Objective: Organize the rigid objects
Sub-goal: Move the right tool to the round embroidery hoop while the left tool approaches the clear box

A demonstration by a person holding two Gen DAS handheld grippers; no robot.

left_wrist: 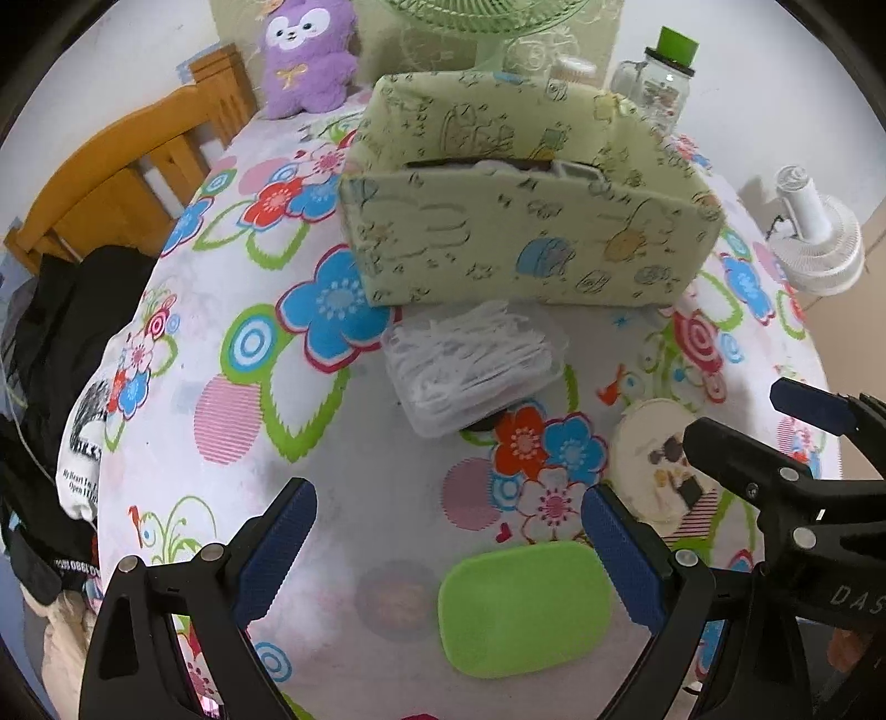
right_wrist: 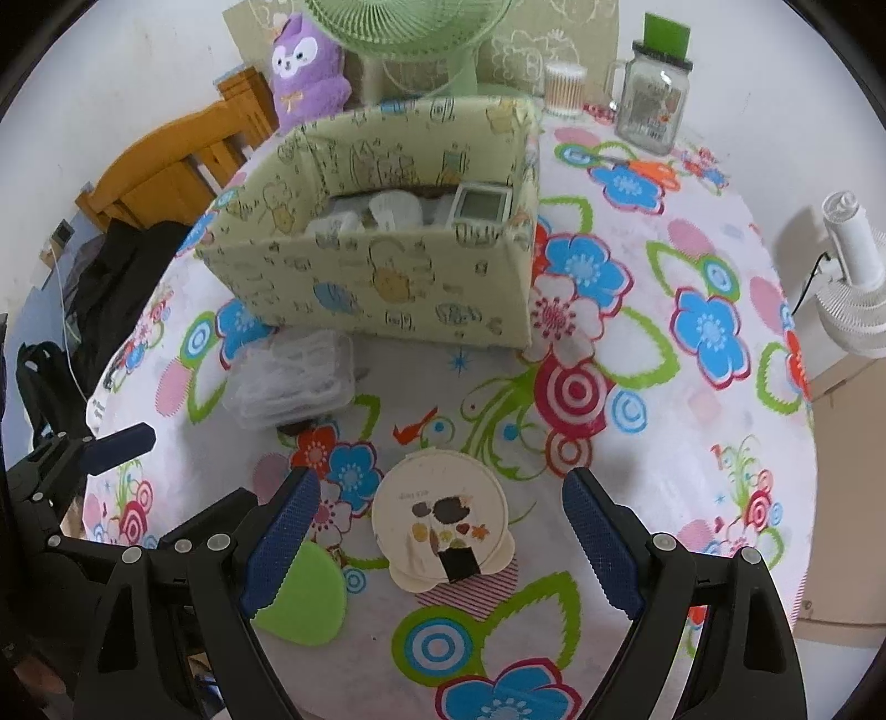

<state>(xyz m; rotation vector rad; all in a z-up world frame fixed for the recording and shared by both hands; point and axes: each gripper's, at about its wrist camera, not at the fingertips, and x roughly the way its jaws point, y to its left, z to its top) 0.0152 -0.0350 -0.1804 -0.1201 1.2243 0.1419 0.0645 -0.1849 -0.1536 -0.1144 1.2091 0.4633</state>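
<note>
Green soap-box lid (left_wrist: pixel 525 608) lies flat on the flowered tablecloth (left_wrist: pixel 310 443), between my left gripper (left_wrist: pixel 448 554) jaws, nearer the right pad; jaws wide apart, nothing held, no contact I can see. Round cream tin (right_wrist: pixel 440 518) with a dark sticker sits between my right gripper (right_wrist: pixel 440 545) jaws, also spread wide, pads clear of it on both sides. Lid and tin lie near each other, not touching. Just past them, a clear plastic box of white picks (left_wrist: pixel 470 371) sits right against the front of the patterned storage box (right_wrist: pixel 376 266), which already holds a small white gadget with a screen (right_wrist: pixel 480 204) and some white bits. Further back: purple plush (left_wrist: pixel 310 55), green fan (right_wrist: pixel 410 27), glass jar with green lid (right_wrist: pixel 656 94), cotton swab tub (right_wrist: pixel 565 88). White fan (right_wrist: pixel 853 288) off the right edge, wooden chair (left_wrist: pixel 127 177) and dark clothes (left_wrist: pixel 72 310) at left. Nothing blocks either gripper.
</note>
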